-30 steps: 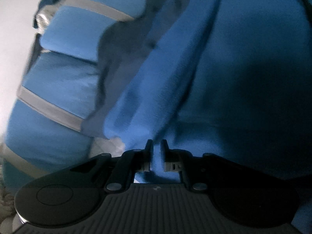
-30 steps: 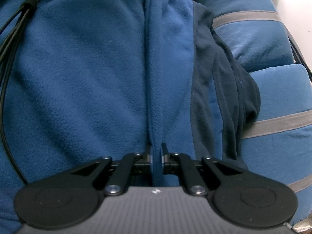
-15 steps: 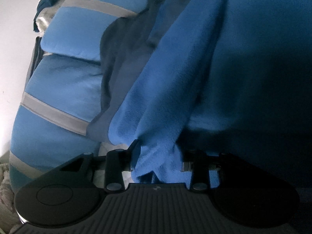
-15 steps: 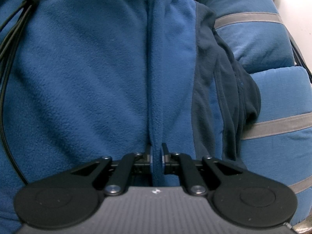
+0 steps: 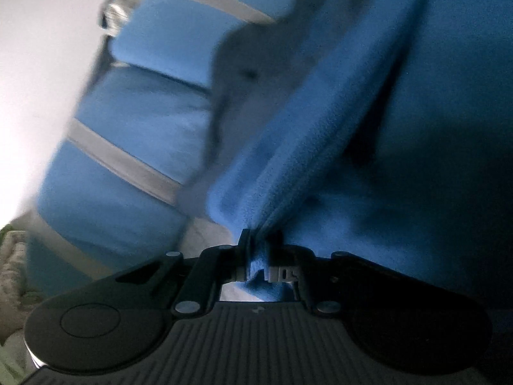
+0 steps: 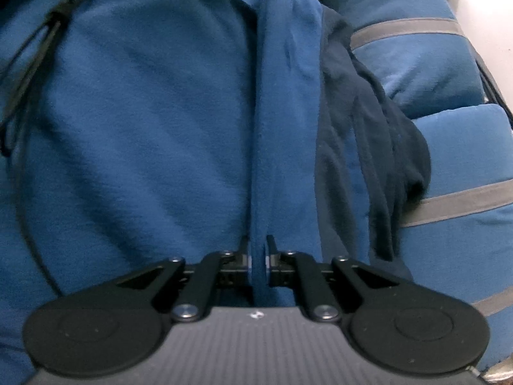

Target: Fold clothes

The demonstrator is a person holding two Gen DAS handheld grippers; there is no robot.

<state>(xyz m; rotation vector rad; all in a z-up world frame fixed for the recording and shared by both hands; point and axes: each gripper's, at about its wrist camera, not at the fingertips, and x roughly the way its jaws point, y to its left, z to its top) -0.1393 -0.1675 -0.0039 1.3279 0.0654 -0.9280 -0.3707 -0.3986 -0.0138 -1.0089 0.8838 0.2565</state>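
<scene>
A blue fleece garment (image 6: 144, 128) lies spread over a blue sofa and fills most of both views. My right gripper (image 6: 258, 247) is shut on a raised fold of its edge (image 6: 282, 96), which runs straight away from the fingers. In the left wrist view the same fleece (image 5: 400, 112) hangs in a bunched ridge, and my left gripper (image 5: 261, 240) is shut on that ridge, with cloth pinched between the fingers. A darker navy part of the garment (image 6: 378, 134) droops to the right of the fold.
Blue sofa cushions with grey stripes (image 6: 455, 122) lie right of the garment in the right wrist view and left of it (image 5: 134, 160) in the left wrist view. Black cables (image 6: 38, 51) cross the fleece at upper left. A pale wall (image 5: 38, 80) stands beyond.
The left gripper opened around the fleece edge half a second ago and has now shut on it. The right gripper has kept its hold on the fold and moved slightly.
</scene>
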